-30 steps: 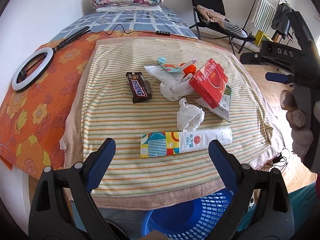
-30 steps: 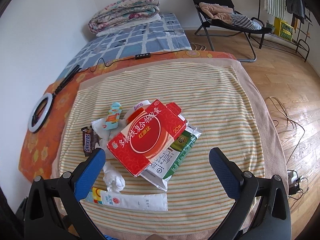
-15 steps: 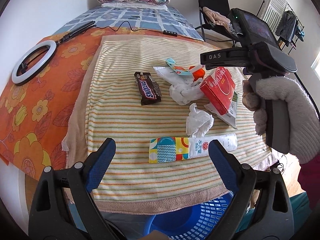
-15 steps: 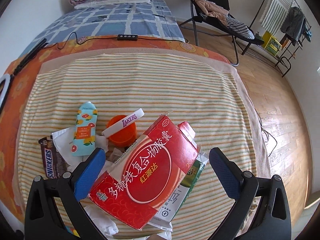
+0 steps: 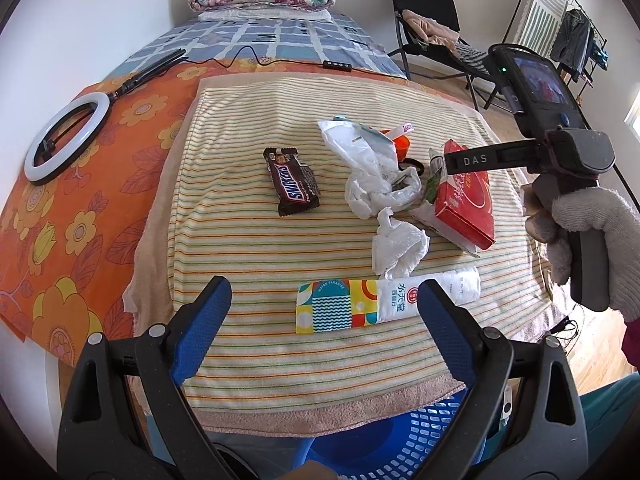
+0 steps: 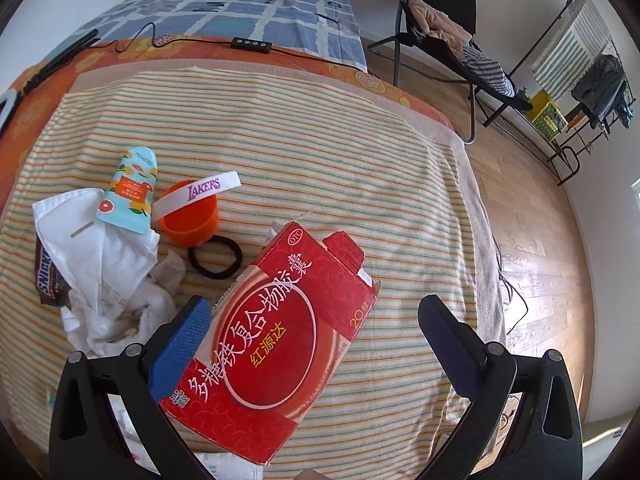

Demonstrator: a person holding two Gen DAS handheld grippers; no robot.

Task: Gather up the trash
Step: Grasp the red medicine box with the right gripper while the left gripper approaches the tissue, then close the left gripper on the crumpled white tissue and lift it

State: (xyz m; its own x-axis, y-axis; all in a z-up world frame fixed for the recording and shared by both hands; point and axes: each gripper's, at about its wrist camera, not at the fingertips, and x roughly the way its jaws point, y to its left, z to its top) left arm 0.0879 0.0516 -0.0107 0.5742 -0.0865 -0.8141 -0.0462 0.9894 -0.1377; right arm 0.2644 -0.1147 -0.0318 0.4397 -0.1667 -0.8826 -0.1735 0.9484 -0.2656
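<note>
Trash lies on a striped towel: a Snickers wrapper, crumpled white plastic, a tissue wad, a colourful tube pack, and a red carton. My left gripper is open, hovering above the towel's near edge, just short of the tube pack. My right gripper is open, low over the red carton, which lies between its fingers; it shows in the left wrist view above the carton. An orange cup with a Lakers band sits beyond.
A blue basket stands below the towel's near edge. A ring light lies on the orange floral cloth at left. A black hair tie lies by the cup. A folding chair and wooden floor are to the right.
My right gripper has moved forward and down over the red carton, which now sits between its fingers. The left gripper has shifted slightly closer to the tube pack. Both stay open.
</note>
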